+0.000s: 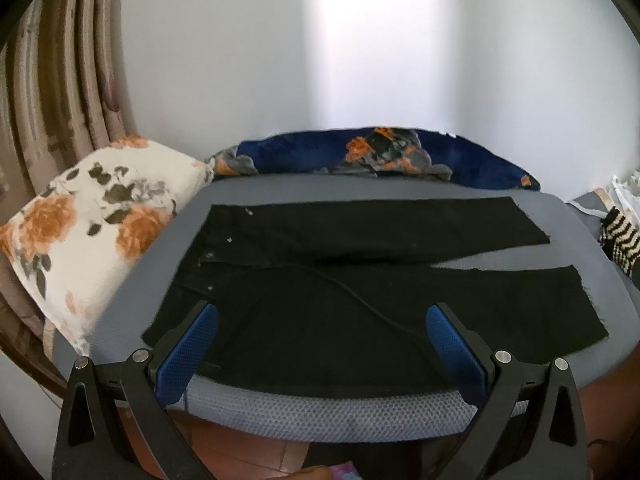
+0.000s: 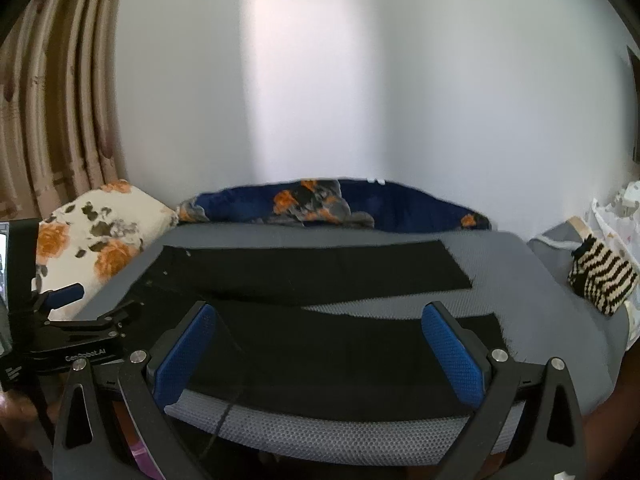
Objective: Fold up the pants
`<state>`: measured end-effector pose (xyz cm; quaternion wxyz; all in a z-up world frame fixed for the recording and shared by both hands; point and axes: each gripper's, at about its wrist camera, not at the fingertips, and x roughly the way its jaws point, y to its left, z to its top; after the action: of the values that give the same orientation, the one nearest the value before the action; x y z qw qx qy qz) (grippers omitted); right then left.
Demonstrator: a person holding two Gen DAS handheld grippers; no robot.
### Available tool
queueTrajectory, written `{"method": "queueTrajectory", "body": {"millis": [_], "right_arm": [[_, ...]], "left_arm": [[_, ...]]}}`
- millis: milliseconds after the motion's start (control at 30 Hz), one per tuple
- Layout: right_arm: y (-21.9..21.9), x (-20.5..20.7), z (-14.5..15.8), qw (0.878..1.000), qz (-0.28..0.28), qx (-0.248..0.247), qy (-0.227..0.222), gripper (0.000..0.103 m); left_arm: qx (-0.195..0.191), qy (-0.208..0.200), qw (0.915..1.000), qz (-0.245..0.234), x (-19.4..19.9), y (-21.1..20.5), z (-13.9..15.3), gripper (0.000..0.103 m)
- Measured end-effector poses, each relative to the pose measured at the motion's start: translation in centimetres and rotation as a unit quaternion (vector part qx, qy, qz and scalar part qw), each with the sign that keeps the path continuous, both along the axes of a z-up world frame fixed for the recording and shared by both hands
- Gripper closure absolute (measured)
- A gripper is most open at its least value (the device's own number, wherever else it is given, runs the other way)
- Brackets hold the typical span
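Black pants (image 1: 320, 280) lie spread flat on a grey mattress (image 1: 320, 408), waist at the left, both legs running to the right with a narrow gap between them. My left gripper (image 1: 322, 316) is open, hovering over the near leg close to the waist. In the right wrist view the same pants (image 2: 320, 344) lie ahead; my right gripper (image 2: 320, 316) is open above the near leg toward the cuffs. The left gripper (image 2: 96, 316) shows at the left edge of that view, beside the waist. Nothing is between either pair of blue pads (image 1: 452, 344).
A white floral pillow (image 1: 80, 232) sits left of the mattress. A blue floral blanket (image 1: 380, 156) lies along the wall behind. A striped knitted item (image 2: 600, 280) rests at the right edge. Curtains (image 1: 60, 80) hang at left. Tiled floor (image 1: 248, 452) lies below the near edge.
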<state>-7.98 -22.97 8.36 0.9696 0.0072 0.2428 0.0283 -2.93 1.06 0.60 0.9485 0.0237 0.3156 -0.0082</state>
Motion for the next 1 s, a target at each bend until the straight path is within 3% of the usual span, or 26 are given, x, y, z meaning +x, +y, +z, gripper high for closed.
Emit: {"method": "queueTrajectory", "body": {"millis": [333,700,900,1000], "right_arm": [[0.5,-6.6,7.2,0.995,0.025,-0.018,-0.100,0.000],[0.4,-8.1,8.0,0.996,0.033,-0.012,-0.088,0.000],[-0.5,-11.0,11.6,0.986,0.042,0.012,-0.163,0.000],[0.2,-9.7,11.4,0.985,0.033,-0.033,-0.166,0.000]], "left_arm": [[-0.018,-0.052,0.9985,-0.003,-5.7,-0.1,6.0,0.000],[-0.021,-0.022,0.9994,-0.017,-5.7,-0.6,6.7,0.000],[-0.024,-0.028,0.9991,-0.021,-6.2,-0.3,8.1,0.000],[-0.033,-0.044,0.9983,-0.022,-6.1,0.2,9.0,0.000]]}}
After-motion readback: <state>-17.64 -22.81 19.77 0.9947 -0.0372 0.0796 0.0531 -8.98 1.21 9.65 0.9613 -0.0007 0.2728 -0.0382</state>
